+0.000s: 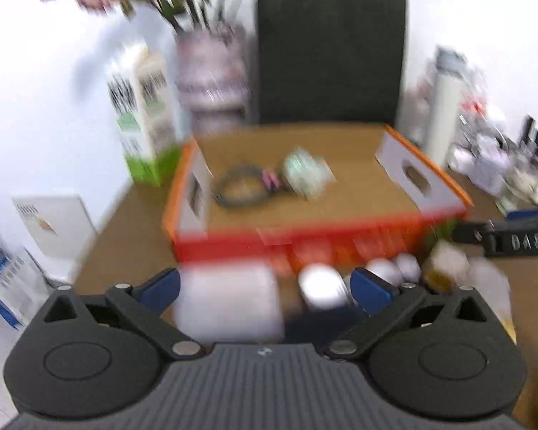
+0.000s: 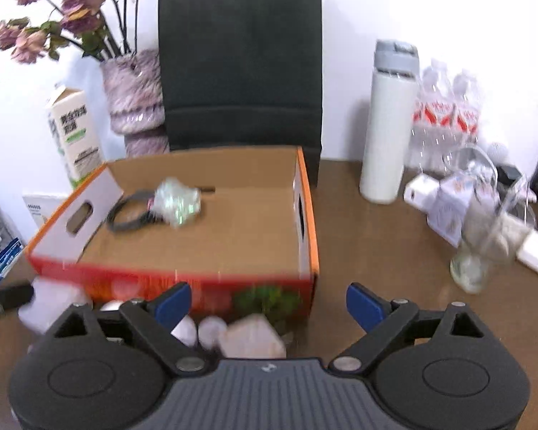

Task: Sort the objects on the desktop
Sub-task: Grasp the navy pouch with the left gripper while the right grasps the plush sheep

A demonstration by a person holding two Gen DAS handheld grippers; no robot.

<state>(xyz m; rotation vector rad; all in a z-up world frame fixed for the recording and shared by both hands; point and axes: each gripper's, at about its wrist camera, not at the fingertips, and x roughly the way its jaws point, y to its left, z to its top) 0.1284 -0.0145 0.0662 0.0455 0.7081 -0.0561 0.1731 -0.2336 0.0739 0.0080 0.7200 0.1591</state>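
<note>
Left wrist view: blurred throughout; left gripper (image 1: 265, 286) has its jaws spread wide and holds nothing.
Right wrist view: sharper; right gripper (image 2: 269, 302) is likewise wide open and empty, hanging just near of the box's front right corner.
Box: open cardboard box (image 2: 308, 215) with orange rim stands mid-desk, far of both grippers; a cable coil (image 2: 125, 216) and a crinkly packet (image 2: 177, 202) lie inside, far left.
Loose things: on the desk (image 2: 369, 236) just near of the box front sit a flat white pack (image 1: 229, 302), white round pieces (image 2: 211, 329) and a pale wrapped lump (image 2: 251, 337); what each is cannot be told.
White pack: lies between the left fingers; it looks light and flat, probably soft-sided. My guess is a pinch across its short edges would hold, with gentle pressure so it does not buckle.
Round pieces: smooth and curved, likely to slip or roll; best taken across the widest part, squarely.
Wrapped lump: probably crinkly and yielding; take it at the middle.
Clutter: bottle (image 2: 387, 122) and glass (image 2: 480, 247) stand far right, well apart from the box.
</note>
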